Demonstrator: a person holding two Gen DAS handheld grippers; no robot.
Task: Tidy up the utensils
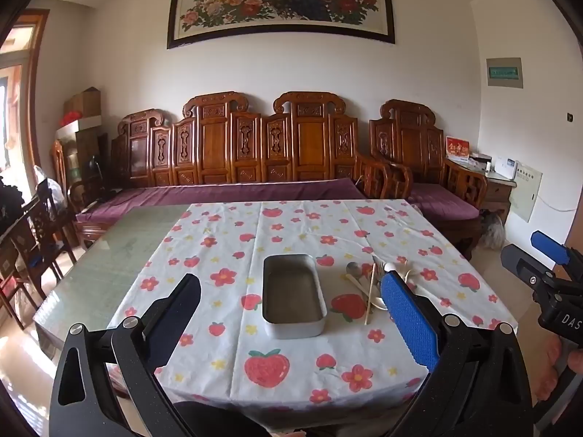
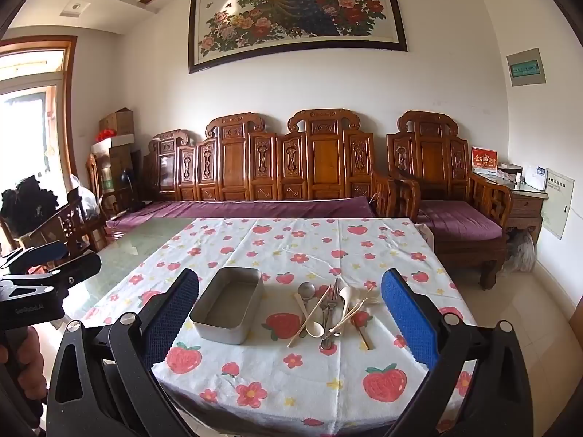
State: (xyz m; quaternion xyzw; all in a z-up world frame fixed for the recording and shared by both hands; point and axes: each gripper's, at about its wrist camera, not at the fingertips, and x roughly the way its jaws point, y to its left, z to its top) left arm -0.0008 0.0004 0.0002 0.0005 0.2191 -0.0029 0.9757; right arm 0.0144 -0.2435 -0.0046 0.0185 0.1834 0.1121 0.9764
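An empty metal tin [image 1: 293,295] [image 2: 229,305] lies on the strawberry-print tablecloth [image 1: 255,331] [image 2: 291,382]. Right of it is a loose pile of utensils [image 2: 329,313] [image 1: 368,284]: a metal spoon [image 2: 306,290], metal forks [image 2: 332,300], cream plastic spoons [image 2: 314,326] and a chopstick [image 2: 308,318]. My left gripper [image 1: 291,291] is open and empty, held above the near table edge with the tin between its fingers. My right gripper [image 2: 289,291] is open and empty, held back from the pile. Each gripper shows at the edge of the other's view [image 1: 546,276] [image 2: 40,273].
The cloth covers the right part of a glass-topped table [image 1: 109,255] [image 2: 138,240]. A carved wooden sofa with purple cushions [image 1: 237,167] [image 2: 277,182] stands behind the table. Chairs [image 1: 32,240] stand at the left and a side cabinet [image 2: 524,200] at the right.
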